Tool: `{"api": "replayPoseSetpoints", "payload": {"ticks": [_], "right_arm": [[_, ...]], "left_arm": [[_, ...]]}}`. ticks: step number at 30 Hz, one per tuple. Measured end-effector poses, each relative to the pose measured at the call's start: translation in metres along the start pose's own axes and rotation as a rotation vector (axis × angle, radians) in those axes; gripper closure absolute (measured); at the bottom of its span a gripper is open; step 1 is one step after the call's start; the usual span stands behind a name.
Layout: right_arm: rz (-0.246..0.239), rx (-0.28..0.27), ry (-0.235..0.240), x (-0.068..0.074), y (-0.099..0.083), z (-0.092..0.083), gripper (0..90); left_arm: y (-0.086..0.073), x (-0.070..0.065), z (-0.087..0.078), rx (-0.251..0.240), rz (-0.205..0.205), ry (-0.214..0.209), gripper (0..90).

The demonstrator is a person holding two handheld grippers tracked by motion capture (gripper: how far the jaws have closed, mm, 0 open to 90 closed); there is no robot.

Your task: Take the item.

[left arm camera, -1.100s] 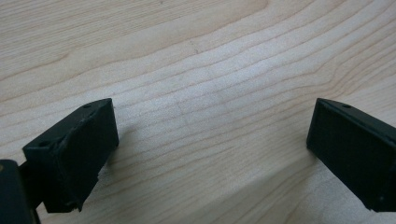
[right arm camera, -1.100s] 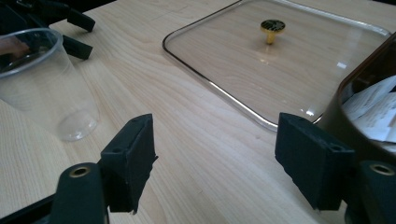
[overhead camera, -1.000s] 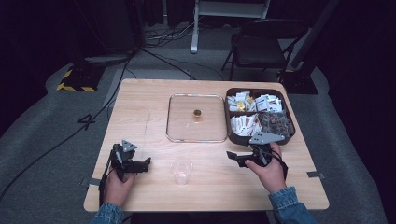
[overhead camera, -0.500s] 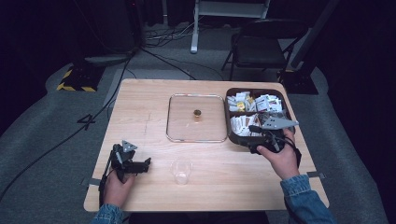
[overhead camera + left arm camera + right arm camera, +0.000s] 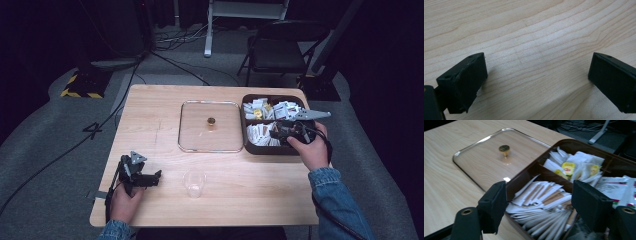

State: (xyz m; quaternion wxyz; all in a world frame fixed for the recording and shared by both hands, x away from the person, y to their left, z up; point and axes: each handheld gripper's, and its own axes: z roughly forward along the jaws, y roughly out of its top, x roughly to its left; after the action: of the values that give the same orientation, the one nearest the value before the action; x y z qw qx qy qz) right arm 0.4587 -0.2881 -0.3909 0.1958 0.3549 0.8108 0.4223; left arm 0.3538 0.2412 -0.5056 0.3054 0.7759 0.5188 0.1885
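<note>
A dark brown compartment box [image 5: 248, 148] of paper sachets stands at the table's right. My right gripper [image 5: 276, 131] hovers over its near left compartment, open. In the right gripper view its jaws [image 5: 541, 197] straddle long white and tan sachets [image 5: 536, 206] without pressing on any; they have just closed slightly. Yellow-labelled tea bags [image 5: 569, 167] fill the compartment behind. The clear glass lid [image 5: 210, 142] with a brass knob [image 5: 211, 121] lies flat left of the box. My left gripper [image 5: 152, 176] rests open at the near left, jaws [image 5: 536, 75] over bare wood.
A small clear plastic cup [image 5: 194, 183] stands near the table's front edge, between the two hands. The wooden table [image 5: 150, 115] is bare left of the lid. A folding chair [image 5: 280, 47] and cables sit on the floor beyond.
My right hand has moved from the near edge up and away, over the box. The left hand has stayed still.
</note>
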Motion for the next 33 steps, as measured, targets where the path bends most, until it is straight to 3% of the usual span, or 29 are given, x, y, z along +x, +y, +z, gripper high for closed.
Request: {"api": "replayPoseSetpoints", "payload": {"ticks": [7,11,17,28,33], "right_arm": [[-0.015,0.007,-0.053,-0.019,-0.003,-0.008,37.1],[0.004,0.033,-0.080,-0.030,-0.009,-0.009,37.4],[0.069,0.049,-0.127,-0.050,-0.024,-0.010,38.5],[0.137,0.074,-0.149,-0.065,-0.043,0.001,40.7],[0.136,0.087,-0.144,-0.066,-0.048,0.008,41.5]], "left_arm": [[0.000,0.000,0.000,0.000,0.004,-0.005,2.5],[0.000,0.000,0.000,0.002,0.006,-0.005,2.5],[0.000,0.000,0.000,0.001,0.005,-0.005,2.5],[0.000,0.000,0.000,0.001,0.008,-0.004,2.5],[0.000,0.000,0.000,0.001,0.008,-0.004,2.5]]}}
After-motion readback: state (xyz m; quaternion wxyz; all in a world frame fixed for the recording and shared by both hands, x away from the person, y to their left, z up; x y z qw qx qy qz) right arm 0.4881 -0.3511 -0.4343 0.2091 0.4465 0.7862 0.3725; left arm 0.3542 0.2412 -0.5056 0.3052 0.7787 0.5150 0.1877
